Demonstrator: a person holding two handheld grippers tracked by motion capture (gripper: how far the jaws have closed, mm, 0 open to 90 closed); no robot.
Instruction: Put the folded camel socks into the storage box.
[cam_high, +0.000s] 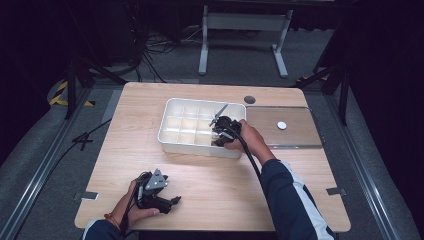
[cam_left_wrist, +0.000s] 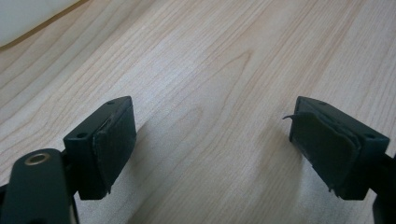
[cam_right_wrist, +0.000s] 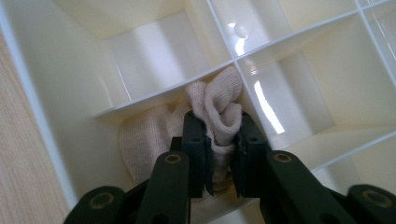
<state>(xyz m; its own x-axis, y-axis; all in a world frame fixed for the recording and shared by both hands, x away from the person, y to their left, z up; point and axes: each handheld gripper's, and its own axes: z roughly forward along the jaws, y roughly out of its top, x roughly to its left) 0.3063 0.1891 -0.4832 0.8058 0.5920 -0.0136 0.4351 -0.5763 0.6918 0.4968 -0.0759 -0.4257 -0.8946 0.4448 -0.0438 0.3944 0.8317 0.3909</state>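
A white divided tray (cam_high: 170, 131) stands at the middle of the wooden table (cam_high: 210, 175). My right gripper (cam_high: 221, 131) dips into a compartment at the tray's near right. In the right gripper view its jaws are shut on a bunched cream knitted cloth (cam_right_wrist: 219, 109) that lies in a compartment against the white dividers (cam_right_wrist: 168, 91). My left gripper (cam_high: 172, 201) rests low near the table's front left edge. Its black pads (cam_left_wrist: 114, 144) stand wide apart over bare wood with nothing between them.
A clear flat lid (cam_high: 295, 140) with a small white round piece (cam_high: 282, 125) lies to the right of the tray. A dark round grommet (cam_high: 249, 99) sits in the tabletop behind it. Cables and a metal stand's legs (cam_high: 204, 50) are on the floor beyond.
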